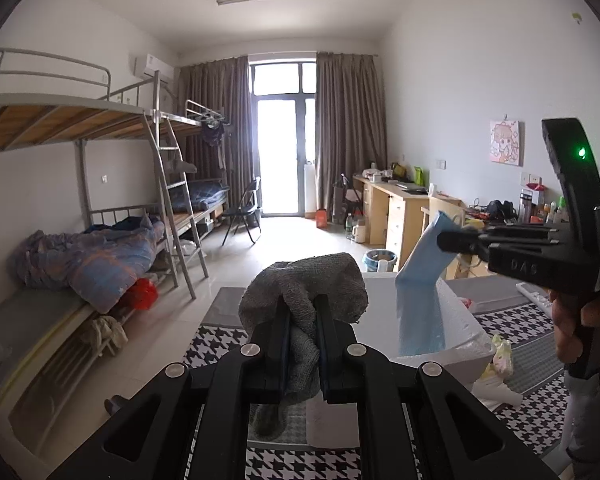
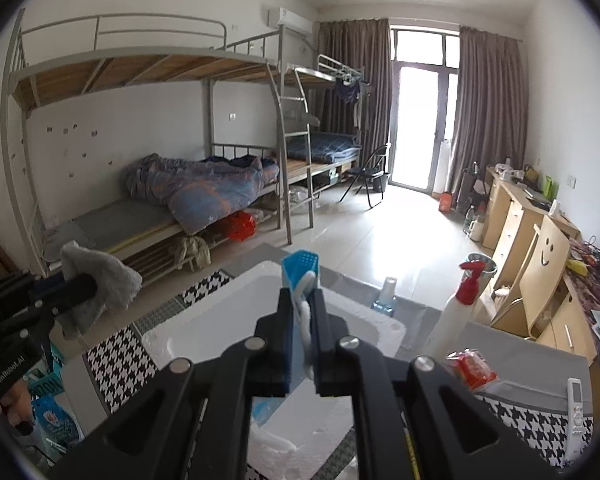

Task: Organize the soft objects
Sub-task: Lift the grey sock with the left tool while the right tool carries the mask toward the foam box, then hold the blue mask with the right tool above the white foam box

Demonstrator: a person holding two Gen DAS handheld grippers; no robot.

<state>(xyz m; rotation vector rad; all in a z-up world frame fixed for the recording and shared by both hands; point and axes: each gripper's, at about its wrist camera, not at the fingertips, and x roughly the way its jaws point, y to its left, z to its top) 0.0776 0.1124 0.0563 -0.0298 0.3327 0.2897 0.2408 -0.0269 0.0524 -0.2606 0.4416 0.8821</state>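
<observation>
My left tongs [image 1: 303, 316] are clamped on a grey towel [image 1: 304, 284], which bunches above the 2 fingers and hangs in a fold below them. In the right wrist view the same towel [image 2: 100, 280] sticks out past the left tongs [image 2: 74, 290], to the left of the white foam box [image 2: 236, 312] and clear of its rim. My right tongs [image 2: 302, 308] are clamped on a blue cloth [image 2: 296, 276] with a white strip pinched alongside it; the cloth's waffled upper end stands above the fingertips, over the box's open interior. In the left wrist view the blue cloth [image 1: 422, 280] hangs from the right tongs [image 1: 450, 242] as a long sheet, its lower end reaching down inside the foam box [image 1: 460, 320] against the wall. A hand [image 1: 576, 320] grips the right handle to the right of the box. The box rests on a counter covered with a black-and-white houndstooth cloth [image 2: 120, 356]. Just right of the box stand a white spray bottle [image 2: 454, 312] with a red trigger and a small clear bottle [image 2: 386, 296]; a red packet [image 2: 474, 368] and a white remote [image 2: 578, 404] lie farther right. Beyond the box, bunk beds [image 2: 204, 128] line the far wall.
</observation>
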